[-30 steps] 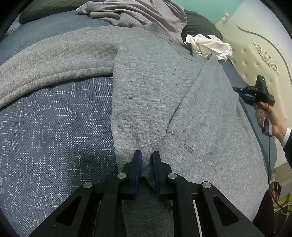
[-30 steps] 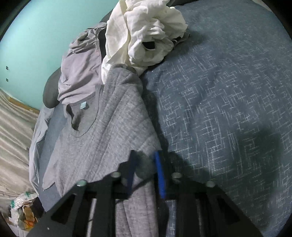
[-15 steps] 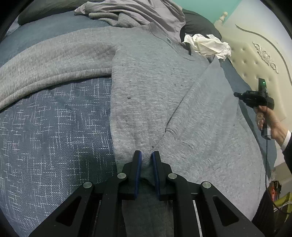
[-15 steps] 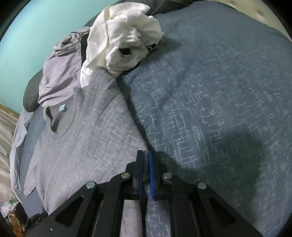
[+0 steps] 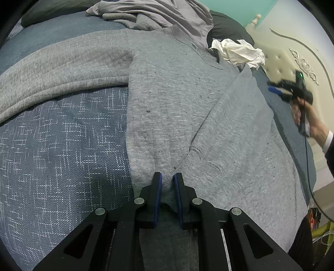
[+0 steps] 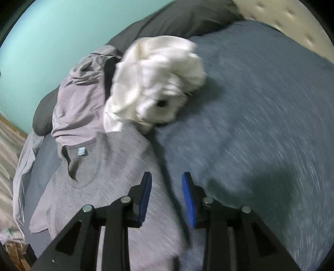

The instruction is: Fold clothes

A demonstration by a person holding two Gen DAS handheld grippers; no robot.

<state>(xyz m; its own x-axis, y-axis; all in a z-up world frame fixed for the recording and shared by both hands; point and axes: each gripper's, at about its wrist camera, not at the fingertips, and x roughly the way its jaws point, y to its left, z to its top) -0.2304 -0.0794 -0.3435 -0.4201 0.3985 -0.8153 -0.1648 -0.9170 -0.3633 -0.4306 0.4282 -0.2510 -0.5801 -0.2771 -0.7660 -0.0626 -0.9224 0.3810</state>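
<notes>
Your grey sweatshirt [image 5: 177,100] lies spread on the blue bedspread [image 5: 62,146], running away from your left gripper [image 5: 167,183], whose jaws are nearly closed and pinch a ridge of its hem between the pads, just as they did a second ago. What has changed is on the other side: a second ago your right gripper [image 6: 167,187] was clamped on the sweatshirt's edge, and now its jaws are opening with nothing between them, the cloth's edge lying flat below and just beyond the tips. The right sleeve is laid in diagonally across the body, its cuff ending just ahead of your left jaws (so that fold looks placed and let go). I'd judge one side done and the other sleeve, stretched out far to the left of your left jaws, still to bring in.

Counted: one grey sweatshirt, one crumpled white garment [image 6: 156,83] well beyond your right jaws, one lilac-grey garment [image 6: 79,98] beside it, one dark pillow [image 6: 187,18], two grippers.
</notes>
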